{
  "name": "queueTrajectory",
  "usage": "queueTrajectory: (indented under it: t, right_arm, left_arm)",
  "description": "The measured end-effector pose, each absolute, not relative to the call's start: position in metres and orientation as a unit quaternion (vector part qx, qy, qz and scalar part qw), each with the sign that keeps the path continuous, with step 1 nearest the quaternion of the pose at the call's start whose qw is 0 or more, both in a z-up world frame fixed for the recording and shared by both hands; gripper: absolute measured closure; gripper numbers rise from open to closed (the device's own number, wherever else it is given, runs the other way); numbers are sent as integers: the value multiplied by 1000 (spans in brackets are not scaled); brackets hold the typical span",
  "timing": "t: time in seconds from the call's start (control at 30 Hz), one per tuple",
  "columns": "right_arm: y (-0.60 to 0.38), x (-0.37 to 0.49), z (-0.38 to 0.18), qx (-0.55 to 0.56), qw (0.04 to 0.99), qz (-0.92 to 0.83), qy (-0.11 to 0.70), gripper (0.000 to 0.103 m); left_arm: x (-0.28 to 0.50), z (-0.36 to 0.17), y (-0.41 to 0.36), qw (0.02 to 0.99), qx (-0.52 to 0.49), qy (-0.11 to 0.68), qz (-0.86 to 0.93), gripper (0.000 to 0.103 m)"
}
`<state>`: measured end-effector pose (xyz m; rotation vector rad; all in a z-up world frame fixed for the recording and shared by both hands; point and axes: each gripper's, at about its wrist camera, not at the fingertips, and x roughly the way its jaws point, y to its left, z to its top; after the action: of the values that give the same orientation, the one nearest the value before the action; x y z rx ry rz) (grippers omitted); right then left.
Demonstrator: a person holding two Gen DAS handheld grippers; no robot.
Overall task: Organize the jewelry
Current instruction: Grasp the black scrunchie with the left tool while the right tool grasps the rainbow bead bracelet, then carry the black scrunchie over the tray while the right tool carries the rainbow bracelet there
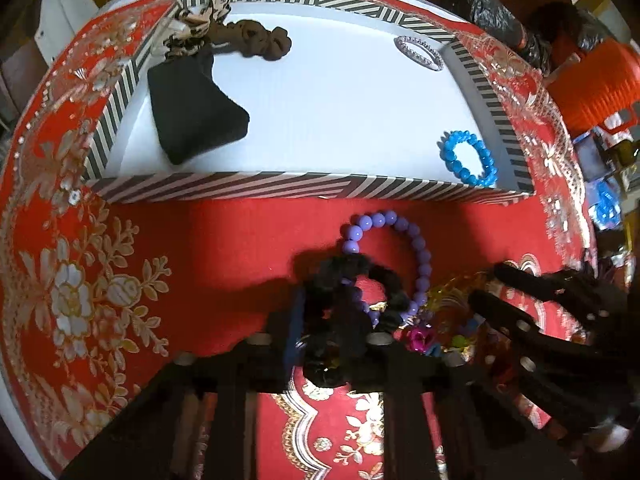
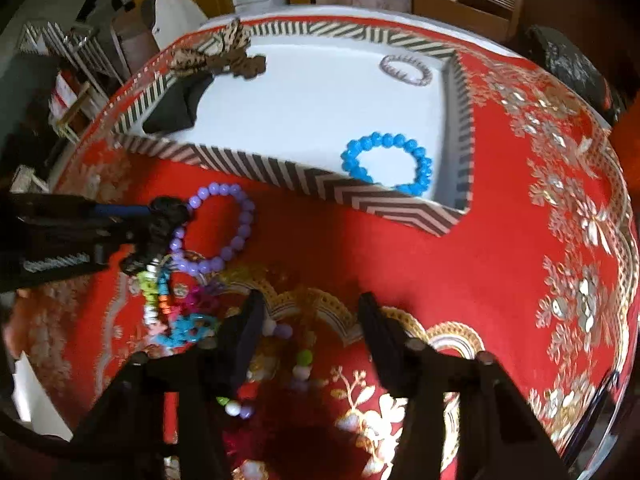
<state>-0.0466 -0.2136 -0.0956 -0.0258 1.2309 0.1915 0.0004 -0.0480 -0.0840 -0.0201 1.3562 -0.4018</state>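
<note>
Jewelry is lying partly inside and partly outside a striped box (image 1: pixel 280 188) on the red floral cloth (image 1: pixel 224 248). In the left wrist view, the left gripper (image 1: pixel 336 320) is pinching shut on a black scrunchie (image 1: pixel 352 280) just in front of the box's near wall, and a purple bead bracelet (image 1: pixel 416 248) is curling around that scrunchie. Inside the box, a blue bead bracelet (image 1: pixel 472 160) is sitting in the near right corner, a sparkly bangle (image 1: pixel 420 52) in the far right corner, a black pouch (image 1: pixel 196 116) by the left wall and a brown scrunchie (image 1: pixel 260 38) near the far left corner. In the right wrist view, the right gripper (image 2: pixel 312 328) is standing with its jaws apart in front of the box, with a loose multicolored bead strand (image 2: pixel 296 364) lying between its fingers; no pad is pressing on it. More colorful beads (image 2: pixel 168 308) are lying left of it, in front of the box.
</note>
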Motion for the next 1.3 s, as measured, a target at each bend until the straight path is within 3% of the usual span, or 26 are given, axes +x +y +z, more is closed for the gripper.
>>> queueTrajectory:
  t: [0.13,0.53,0.97,1.3]
  right_arm:
    - [-207,-43,-97,-22,814,107,570,93]
    - [-221,-64,-22,83,842,150,512,93]
    - [-231,-79,42,63,876,128,461,93]
    - [-229,-76,59,51,884,126,448,94]
  left_arm:
    - [-4,-68,-33,772,-21,609,-183,103]
    - [-16,-17,-11,803,-37,565,-186,103]
    - [-13,29,-23,829,-16,521,-203,103]
    - [-8,47,-24,841,-4,504,-196,103]
